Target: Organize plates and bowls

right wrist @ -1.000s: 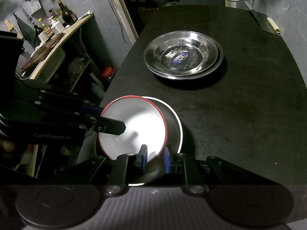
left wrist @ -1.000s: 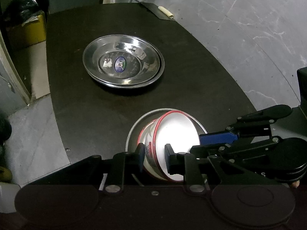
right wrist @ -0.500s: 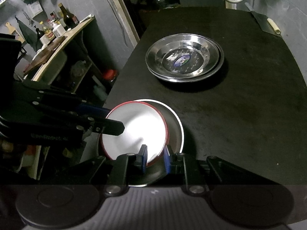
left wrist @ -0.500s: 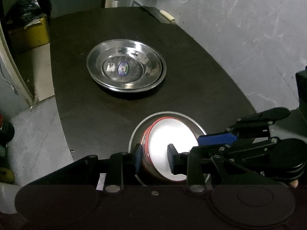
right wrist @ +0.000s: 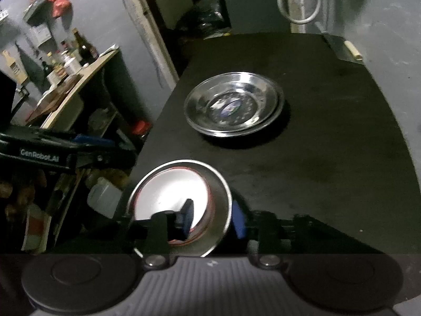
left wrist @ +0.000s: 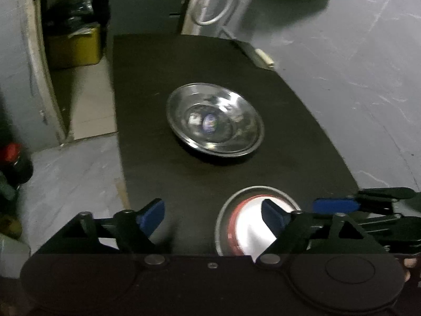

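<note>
A white bowl with a red rim (left wrist: pixel 250 226) (right wrist: pixel 168 192) lies nested in a steel bowl (left wrist: pixel 260 191) (right wrist: pixel 222 192) at the near left edge of the black table (left wrist: pixel 289 152). My left gripper (left wrist: pixel 213 213) has its jaws opening wide; one pad hangs over the white bowl and the other over bare table, neither touching. My right gripper (right wrist: pixel 213 217) is opening too, straddling both rims with one pad inside the white bowl and one outside the steel bowl, not pressing. Stacked steel plates (left wrist: pixel 214 129) (right wrist: pixel 232 108) sit farther back.
A cleaver with a pale handle (left wrist: pixel 260 56) (right wrist: pixel 348 48) lies at the table's far right corner. Left of the table stand a shelf with bottles (right wrist: pixel 65 63) and a yellow box (left wrist: pixel 76 44) on the floor. The nested bowls sit close to the table's left edge.
The white bowl, held tilted by both grippers, has settled level into the steel bowl. Both grippers let go and spread their jaws. The left gripper drew back and rose.
</note>
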